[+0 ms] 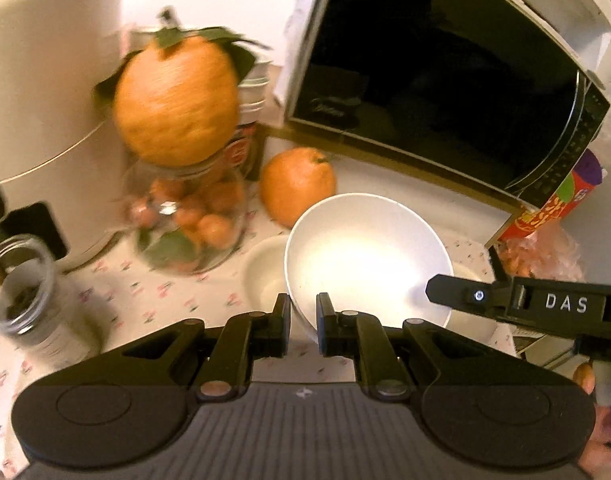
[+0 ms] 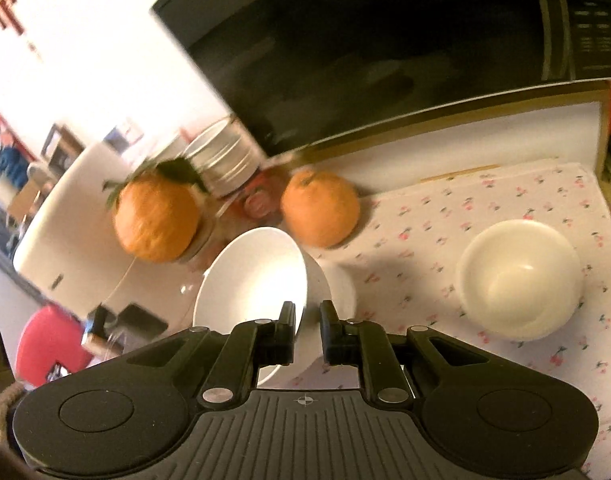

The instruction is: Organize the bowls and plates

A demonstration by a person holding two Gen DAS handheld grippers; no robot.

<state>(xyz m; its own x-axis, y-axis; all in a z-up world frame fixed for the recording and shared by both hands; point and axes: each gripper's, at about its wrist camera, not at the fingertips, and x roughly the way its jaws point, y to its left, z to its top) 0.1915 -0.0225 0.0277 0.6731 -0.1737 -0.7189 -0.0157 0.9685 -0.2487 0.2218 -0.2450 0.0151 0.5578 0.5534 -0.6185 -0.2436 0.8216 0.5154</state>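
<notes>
A large white bowl [image 1: 365, 256] hangs tilted above the floral tablecloth [image 2: 445, 216], and both grippers hold it. My left gripper [image 1: 304, 310] is shut on its near rim. My right gripper [image 1: 433, 291] comes in from the right and meets the bowl's right rim. In the right wrist view the same white bowl [image 2: 249, 280] has its rim pinched between the fingers of the right gripper [image 2: 307, 318]. A small cream bowl [image 1: 263, 276] sits on the cloth just behind the held bowl, partly hidden by it. A second cream bowl [image 2: 517, 280] stands upright further right.
A black microwave [image 1: 445, 72] fills the back. An orange [image 1: 177, 100] sits on a glass jar [image 1: 185, 220] of small fruit, and a loose orange [image 1: 297, 186] lies near the bowls. A white appliance [image 1: 45, 80], a small jar [image 1: 21, 284] and a snack canister [image 1: 553, 200] flank the area.
</notes>
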